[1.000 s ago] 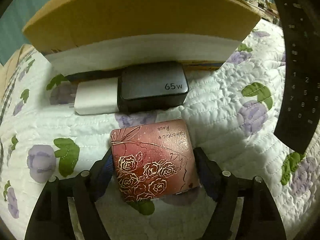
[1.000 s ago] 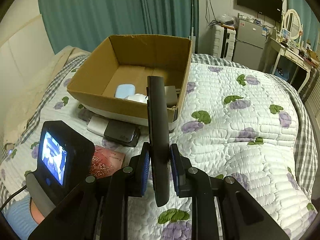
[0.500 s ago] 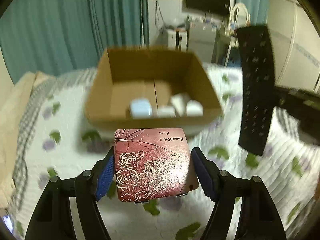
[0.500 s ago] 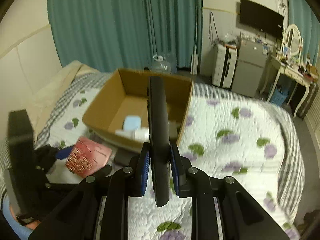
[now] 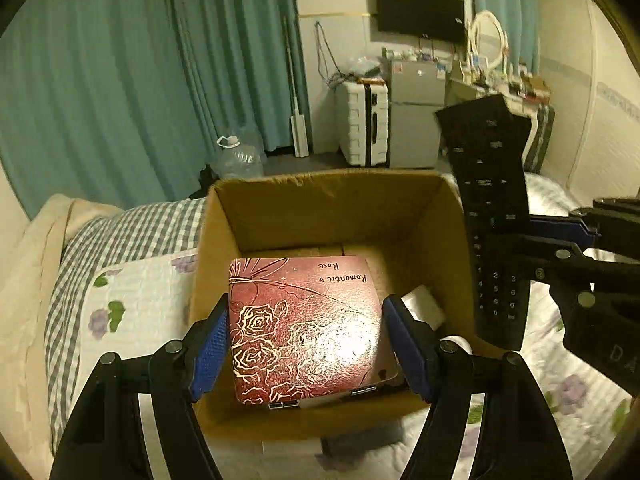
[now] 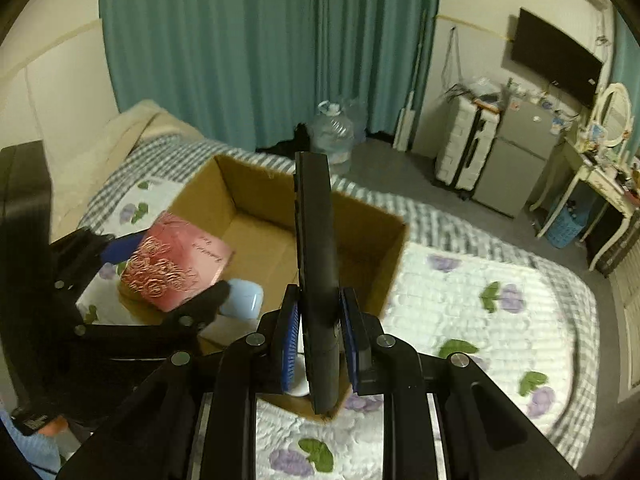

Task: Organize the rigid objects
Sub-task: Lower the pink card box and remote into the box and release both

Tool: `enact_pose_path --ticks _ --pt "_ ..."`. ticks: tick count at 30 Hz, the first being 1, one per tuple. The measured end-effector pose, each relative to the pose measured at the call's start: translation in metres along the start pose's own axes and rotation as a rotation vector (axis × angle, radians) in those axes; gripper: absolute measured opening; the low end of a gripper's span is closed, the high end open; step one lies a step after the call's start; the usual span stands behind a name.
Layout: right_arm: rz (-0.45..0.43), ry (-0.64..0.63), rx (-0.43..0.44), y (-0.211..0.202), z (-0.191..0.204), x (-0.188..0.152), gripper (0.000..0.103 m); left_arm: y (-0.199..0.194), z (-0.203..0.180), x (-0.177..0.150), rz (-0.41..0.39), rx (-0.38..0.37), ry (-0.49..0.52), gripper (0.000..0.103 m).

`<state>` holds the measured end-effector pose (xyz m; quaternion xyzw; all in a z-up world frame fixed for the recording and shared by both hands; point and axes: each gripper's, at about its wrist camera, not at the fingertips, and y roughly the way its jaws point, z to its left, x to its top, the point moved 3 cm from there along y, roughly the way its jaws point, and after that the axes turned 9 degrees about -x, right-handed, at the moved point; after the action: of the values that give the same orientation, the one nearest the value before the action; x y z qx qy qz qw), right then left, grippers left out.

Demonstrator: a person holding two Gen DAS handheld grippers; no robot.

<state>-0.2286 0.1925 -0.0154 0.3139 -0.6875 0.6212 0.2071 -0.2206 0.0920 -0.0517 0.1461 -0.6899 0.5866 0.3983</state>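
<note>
Currently I am logging two held items over one cardboard box (image 5: pixel 320 204) on the quilted bed (image 6: pixel 472 300).

Item 1: red rose-patterned case (image 5: pixel 304 328). My left gripper (image 5: pixel 306 344) is holding it flat, blue pads pressing its two side edges, jaws set fairly wide to span it. I am seeing it hanging above the box opening, toward the box's 7 o'clock corner in the right wrist view (image 6: pixel 176 264). The left view alone is showing the gold lettering "Romantic Rose" and the small metal hinges on the near edge.

Item 2: black remote control (image 6: pixel 316 280). My right gripper (image 6: pixel 320 344) is clamping it at a narrow setting, edge-on and pointing to 12 o'clock, its far half over the box. Only the left view is showing its button face (image 5: pixel 492 216), at 3 o'clock from the case, beside the box's right wall.

Box contents: the right view is showing a pale blue case (image 6: pixel 242 300) on the box floor just below the red case; the left view is hiding that and showing a white block (image 5: pixel 424 308) at 3 o'clock of the red case instead.

Background, both views: teal curtains (image 6: pixel 260 48), white suitcase (image 5: pixel 362 124), wall-mounted screen (image 6: pixel 556 56).
</note>
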Motion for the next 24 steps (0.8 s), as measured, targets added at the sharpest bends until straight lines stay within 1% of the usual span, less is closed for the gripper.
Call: enact_pose_path --ticks 3,5,9,13,14,16,17,21,24 --pt "0.021 -0.001 0.002 0.021 0.000 -0.001 0.019 0.015 0.003 -0.003 0.021 0.025 0.010 0.076" --pt "0.026 0.002 -0.005 0.029 0.000 0.001 0.019 0.017 0.005 -0.002 0.003 0.042 0.007 0.076" --pt "0.031 0.006 -0.006 0.042 0.000 0.005 0.019 0.013 0.012 0.001 -0.020 0.030 -0.003 0.077" --pt "0.015 0.037 0.027 0.046 0.002 0.007 0.021 0.000 0.023 0.001 -0.046 0.029 -0.023 0.077" --pt "0.003 0.037 0.023 0.043 0.002 0.008 0.025 -0.006 0.026 0.000 -0.053 0.023 -0.028 0.077" --pt "-0.032 0.037 0.001 0.033 0.001 0.011 0.059 -0.017 0.031 -0.002 -0.062 0.022 -0.032 0.077" --pt "-0.055 0.050 -0.008 0.023 -0.001 0.013 0.063 -0.025 0.031 -0.003 -0.067 0.021 -0.031 0.077" --pt "-0.098 0.105 -0.021 -0.014 -0.011 0.010 0.063 -0.057 0.033 -0.007 -0.092 0.025 -0.017 0.077" --pt "-0.128 0.135 -0.051 -0.044 -0.017 -0.003 0.068 -0.079 0.037 -0.014 -0.103 0.029 -0.030 0.077"
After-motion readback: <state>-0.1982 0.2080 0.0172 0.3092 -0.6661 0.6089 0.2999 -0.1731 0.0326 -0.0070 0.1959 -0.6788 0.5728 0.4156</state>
